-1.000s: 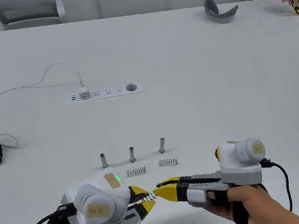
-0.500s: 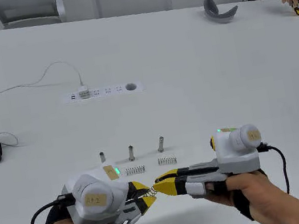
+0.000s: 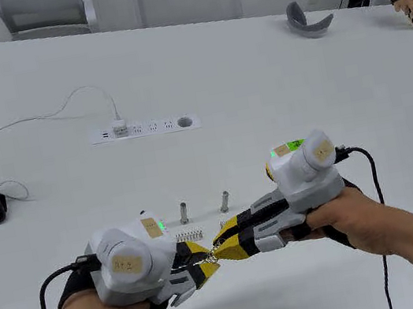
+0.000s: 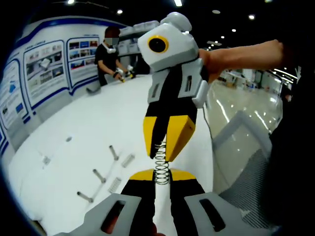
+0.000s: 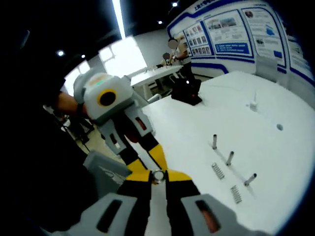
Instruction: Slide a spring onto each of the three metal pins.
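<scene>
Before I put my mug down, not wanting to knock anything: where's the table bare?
Bare: between power strip and pins; table right of the pins. Crowded: pins, loose springs, left gripper and right gripper gripping one spring.

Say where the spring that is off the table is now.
Head view, low centre: the spring spans the facing tips of the left gripper and right gripper, above the table, nearer the person than the middle pin.

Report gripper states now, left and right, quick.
left gripper: shut on one end of the spring.
right gripper: shut on the other end of the same spring.
</scene>
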